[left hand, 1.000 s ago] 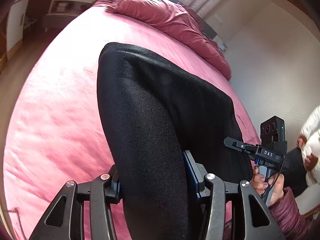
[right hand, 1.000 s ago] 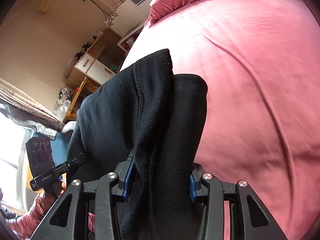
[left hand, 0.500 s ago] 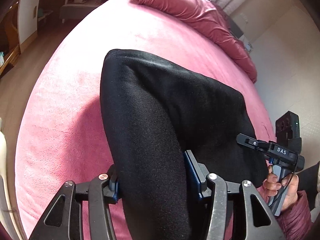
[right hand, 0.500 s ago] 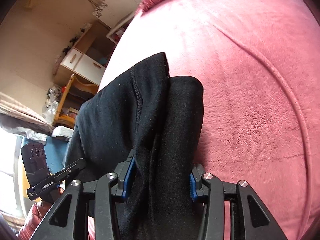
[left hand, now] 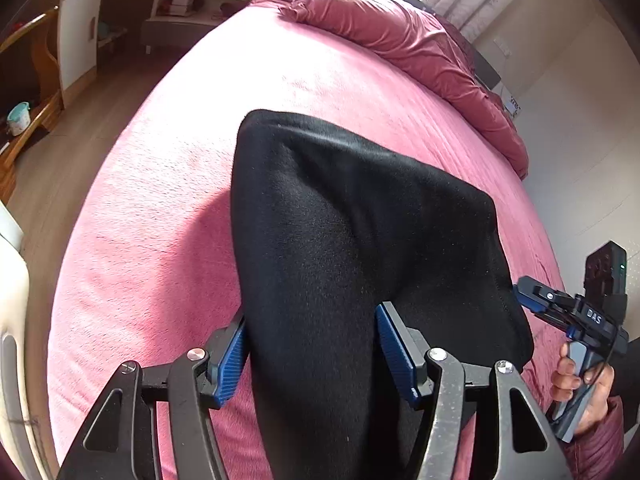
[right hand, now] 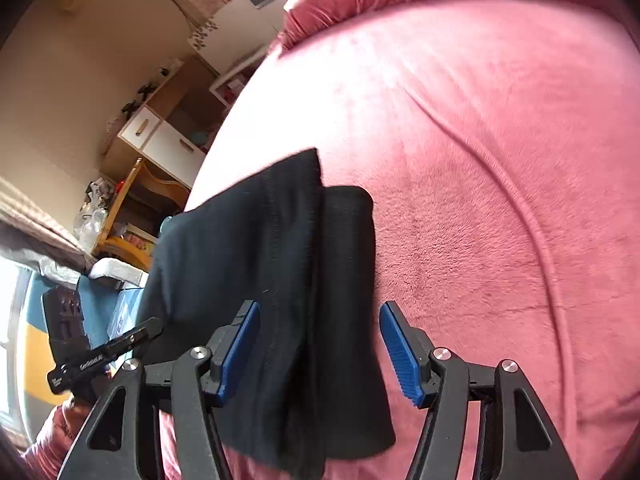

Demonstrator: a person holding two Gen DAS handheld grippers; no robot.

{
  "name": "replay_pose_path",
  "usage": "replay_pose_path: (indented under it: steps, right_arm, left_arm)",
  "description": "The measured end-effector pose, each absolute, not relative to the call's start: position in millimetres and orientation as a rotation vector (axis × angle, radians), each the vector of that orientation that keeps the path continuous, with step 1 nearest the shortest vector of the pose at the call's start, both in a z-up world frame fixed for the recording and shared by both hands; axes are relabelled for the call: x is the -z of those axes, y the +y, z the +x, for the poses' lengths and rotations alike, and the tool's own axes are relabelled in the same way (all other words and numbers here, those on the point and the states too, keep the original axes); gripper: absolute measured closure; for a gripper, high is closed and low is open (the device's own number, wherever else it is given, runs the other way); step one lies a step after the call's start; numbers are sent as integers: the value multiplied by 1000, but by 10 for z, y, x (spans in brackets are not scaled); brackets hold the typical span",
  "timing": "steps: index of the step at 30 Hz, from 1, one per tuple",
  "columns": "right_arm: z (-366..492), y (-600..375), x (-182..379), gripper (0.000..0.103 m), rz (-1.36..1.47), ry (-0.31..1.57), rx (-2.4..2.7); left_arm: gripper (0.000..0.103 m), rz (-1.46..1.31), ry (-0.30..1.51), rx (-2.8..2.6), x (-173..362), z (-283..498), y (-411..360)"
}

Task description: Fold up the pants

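The black pants (left hand: pixel 340 248) lie folded in a thick bundle on the pink bed (left hand: pixel 160 208). My left gripper (left hand: pixel 310 344) has its blue pads spread wide on either side of one end of the bundle, open. In the right wrist view the pants (right hand: pixel 288 280) lie flat with a stitched edge on top, and my right gripper (right hand: pixel 320 344) is open, pads clear of the cloth on both sides. The right gripper also shows in the left wrist view (left hand: pixel 520 292) at the bundle's far corner.
A crumpled pink duvet (left hand: pixel 400 40) lies along the head of the bed. A wooden desk and white cabinet (right hand: pixel 160 136) stand beside the bed. A ridge in the pink blanket (right hand: pixel 520 216) runs right of the pants.
Both grippers have opened and let go of the pants. The bundle has dropped onto the bed and lies flat; both grippers have pulled back slightly.
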State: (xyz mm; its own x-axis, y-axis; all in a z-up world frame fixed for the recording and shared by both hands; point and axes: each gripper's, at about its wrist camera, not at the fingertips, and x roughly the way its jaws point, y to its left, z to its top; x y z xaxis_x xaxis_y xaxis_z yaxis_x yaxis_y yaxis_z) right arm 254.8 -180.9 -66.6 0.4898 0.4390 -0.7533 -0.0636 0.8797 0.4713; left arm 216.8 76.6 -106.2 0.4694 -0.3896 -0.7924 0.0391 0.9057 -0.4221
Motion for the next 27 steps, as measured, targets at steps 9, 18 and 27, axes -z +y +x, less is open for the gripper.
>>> replay_pose_path:
  steps: [9,18,27]
  right_arm:
    - [2214,-1575,724,80,308,1080,-331]
    - [2158,-1573,833,90,271,1077,-237]
    - [1960,-1598,656,85,266,1022,-195]
  left_arm:
    - [42,-353,985,186,887,1680,932]
    - [40,-309,1030,134,1048,1642,783]
    - [42,-245,945,93,778,1449,686]
